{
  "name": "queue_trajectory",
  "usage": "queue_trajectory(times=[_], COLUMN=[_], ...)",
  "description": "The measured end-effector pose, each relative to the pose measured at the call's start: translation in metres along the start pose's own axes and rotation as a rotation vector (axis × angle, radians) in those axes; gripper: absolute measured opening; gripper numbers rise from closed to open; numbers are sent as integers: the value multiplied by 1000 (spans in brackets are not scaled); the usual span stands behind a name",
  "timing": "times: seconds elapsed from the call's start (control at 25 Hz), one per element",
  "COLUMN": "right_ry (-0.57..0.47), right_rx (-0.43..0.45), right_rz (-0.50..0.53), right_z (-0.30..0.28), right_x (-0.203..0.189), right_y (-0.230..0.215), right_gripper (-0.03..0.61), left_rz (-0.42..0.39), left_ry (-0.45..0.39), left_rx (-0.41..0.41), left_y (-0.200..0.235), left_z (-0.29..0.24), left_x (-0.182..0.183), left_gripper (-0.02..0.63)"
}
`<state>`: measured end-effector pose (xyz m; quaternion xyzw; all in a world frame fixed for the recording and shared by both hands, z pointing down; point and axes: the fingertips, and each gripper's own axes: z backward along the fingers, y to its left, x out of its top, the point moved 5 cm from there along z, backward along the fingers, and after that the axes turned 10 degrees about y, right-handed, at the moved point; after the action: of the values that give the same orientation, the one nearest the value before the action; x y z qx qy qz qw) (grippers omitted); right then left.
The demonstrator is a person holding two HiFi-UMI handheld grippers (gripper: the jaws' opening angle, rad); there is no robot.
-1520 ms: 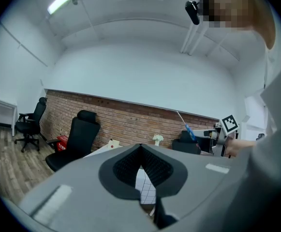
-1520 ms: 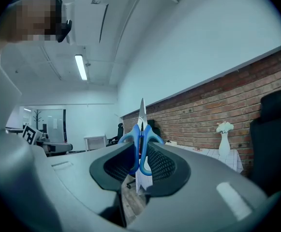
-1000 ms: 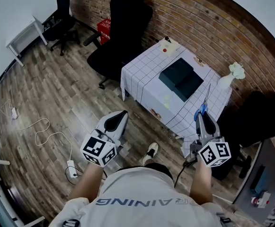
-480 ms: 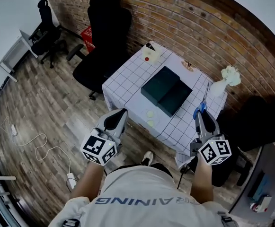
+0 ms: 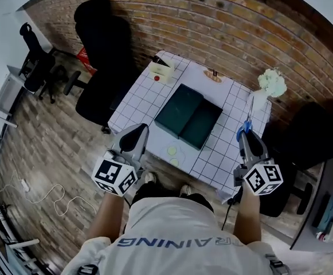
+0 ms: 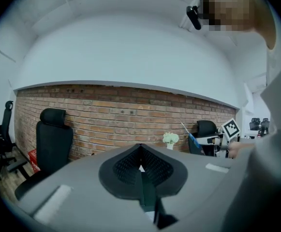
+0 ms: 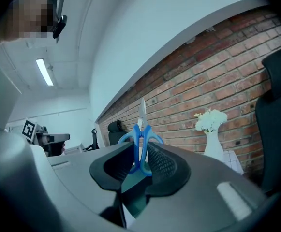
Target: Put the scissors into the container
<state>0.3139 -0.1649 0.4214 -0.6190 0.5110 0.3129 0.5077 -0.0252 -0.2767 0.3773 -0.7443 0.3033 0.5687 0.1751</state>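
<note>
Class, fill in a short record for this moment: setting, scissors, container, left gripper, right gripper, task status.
setting: table with a white gridded cloth, beside a brick wall
scissors: blue handles, blades pointing away from the person
container: dark green, on the table, no scissors in it
left gripper: jaws together, nothing between them
right gripper: closed on the scissors' handles
task status: scissors held, not yet in the container

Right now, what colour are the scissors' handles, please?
Blue; the scissors show best in the right gripper view.
</note>
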Motion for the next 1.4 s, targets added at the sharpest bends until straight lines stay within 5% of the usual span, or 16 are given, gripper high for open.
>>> queue_trajectory(times=[0.44,0.76,1.0,1.4], right_ry=[43,89,166,434], right_rx=[-262,-376,-465,-570], right_rz=[-37,-34,-84,-232], right_z=[-39,-96,-115,-159], right_x=[5,12,-20,-114], right_y=[13,54,48,18], right_gripper=[104,104,104,106], left_rz=[-1,32,73,74], left_ry=[56,120,133,220], left_rx=[-352,-509,-541,-555], left_y=[47,91,106,108], left_z=[-125,-169,-188,-186], left_x=[10,-5,-12,-40], left_gripper=[2,2,2,2])
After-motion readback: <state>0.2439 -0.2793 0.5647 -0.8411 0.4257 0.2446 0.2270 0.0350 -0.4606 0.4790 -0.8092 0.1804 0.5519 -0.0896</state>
